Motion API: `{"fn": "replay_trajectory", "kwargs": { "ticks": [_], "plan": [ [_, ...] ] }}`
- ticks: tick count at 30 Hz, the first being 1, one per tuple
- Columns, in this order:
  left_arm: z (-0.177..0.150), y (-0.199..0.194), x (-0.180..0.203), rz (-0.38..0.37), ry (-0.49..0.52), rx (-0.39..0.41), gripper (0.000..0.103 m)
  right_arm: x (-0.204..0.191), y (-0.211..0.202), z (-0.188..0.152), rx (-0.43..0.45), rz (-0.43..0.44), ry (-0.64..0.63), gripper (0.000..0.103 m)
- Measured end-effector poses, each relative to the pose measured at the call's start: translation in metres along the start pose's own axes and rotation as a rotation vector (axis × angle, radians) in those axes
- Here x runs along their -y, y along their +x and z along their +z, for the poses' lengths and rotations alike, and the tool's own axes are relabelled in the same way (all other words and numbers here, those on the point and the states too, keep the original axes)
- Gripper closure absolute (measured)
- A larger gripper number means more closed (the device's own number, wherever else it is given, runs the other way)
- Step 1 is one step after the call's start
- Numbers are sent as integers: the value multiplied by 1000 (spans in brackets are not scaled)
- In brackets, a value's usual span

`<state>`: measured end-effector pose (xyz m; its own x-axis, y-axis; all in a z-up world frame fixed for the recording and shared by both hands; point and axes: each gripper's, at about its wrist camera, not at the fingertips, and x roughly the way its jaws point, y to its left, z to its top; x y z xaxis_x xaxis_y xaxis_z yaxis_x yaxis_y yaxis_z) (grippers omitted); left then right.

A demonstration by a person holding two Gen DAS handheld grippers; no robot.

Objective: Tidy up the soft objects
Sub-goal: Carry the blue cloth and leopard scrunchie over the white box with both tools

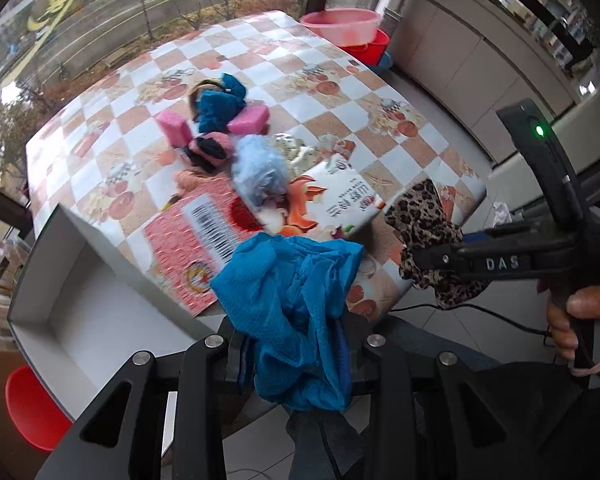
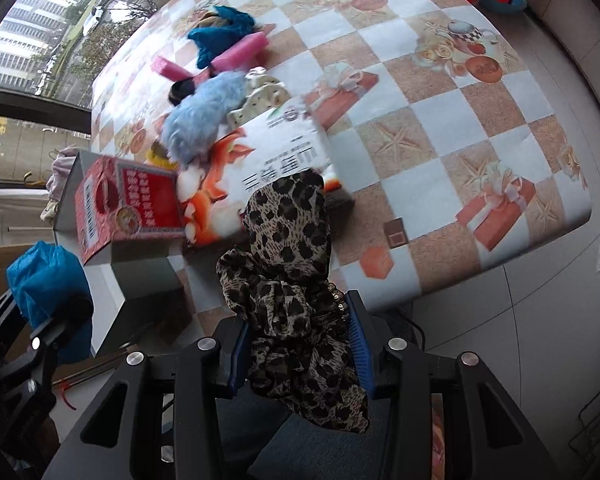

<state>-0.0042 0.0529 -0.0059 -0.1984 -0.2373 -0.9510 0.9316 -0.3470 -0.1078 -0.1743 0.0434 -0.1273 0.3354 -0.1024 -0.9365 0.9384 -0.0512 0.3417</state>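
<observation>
Closest to me in the left wrist view, my left gripper [image 1: 296, 344] is clamped on a bunched blue cloth [image 1: 292, 312], jaws only a little apart, the fabric spilling up and down from between them at the bottom centre of the frame. In the right wrist view my right gripper [image 2: 300, 344] pinches a leopard-print cloth [image 2: 296, 280] between its blue pads [image 2: 358, 340], narrowly parted, and the cloth stands up past the fingers toward mid-frame. From the left camera I see that same gripper at the right edge, a hand [image 1: 580, 312] wrapped around its handle.

Just beyond the blue cloth lies an open white box [image 1: 52, 300] at lower left, with its printed red-and-white lid [image 1: 228, 232] tilted beside it, over the checkered tablecloth [image 1: 400, 148].

Past the lid, toward the frame centre, sits the heap of soft items: a fluffy light-blue piece [image 1: 260, 172] touching the lid's far edge, a pink and black bundle [image 1: 210, 152] just left of it, two pink sponges [image 1: 174, 126], and a dark teal cloth [image 1: 220, 104] between them.

Farthest, at upper right, a pink basin [image 1: 340, 24] sits beyond the table's far corner, and windows fill the upper left.
</observation>
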Motion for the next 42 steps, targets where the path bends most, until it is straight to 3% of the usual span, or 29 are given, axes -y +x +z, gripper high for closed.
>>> {"fn": "replay_trajectory", "kwargs": {
  "ticks": [6,13,19,24,28,42],
  "plan": [
    [-27,-21,-58,53,-202,64,68,-46,0,-11,19,10,-146,59],
    [-69,-26,-116,126,-429,63,68,-113,-7,-16,44,37,-383,59],
    [-96,-31,-149,184,-562,62,68,-179,-12,-20,45,78,-579,59],
    [-113,-34,-164,195,-632,62,68,-232,-5,-17,29,111,-660,59],
    [-122,-34,-172,201,-669,62,68,-262,8,-11,25,103,-656,59],
    [-141,-26,-188,210,-724,20,67,-280,35,-20,-48,35,-666,59]
  ]
}}
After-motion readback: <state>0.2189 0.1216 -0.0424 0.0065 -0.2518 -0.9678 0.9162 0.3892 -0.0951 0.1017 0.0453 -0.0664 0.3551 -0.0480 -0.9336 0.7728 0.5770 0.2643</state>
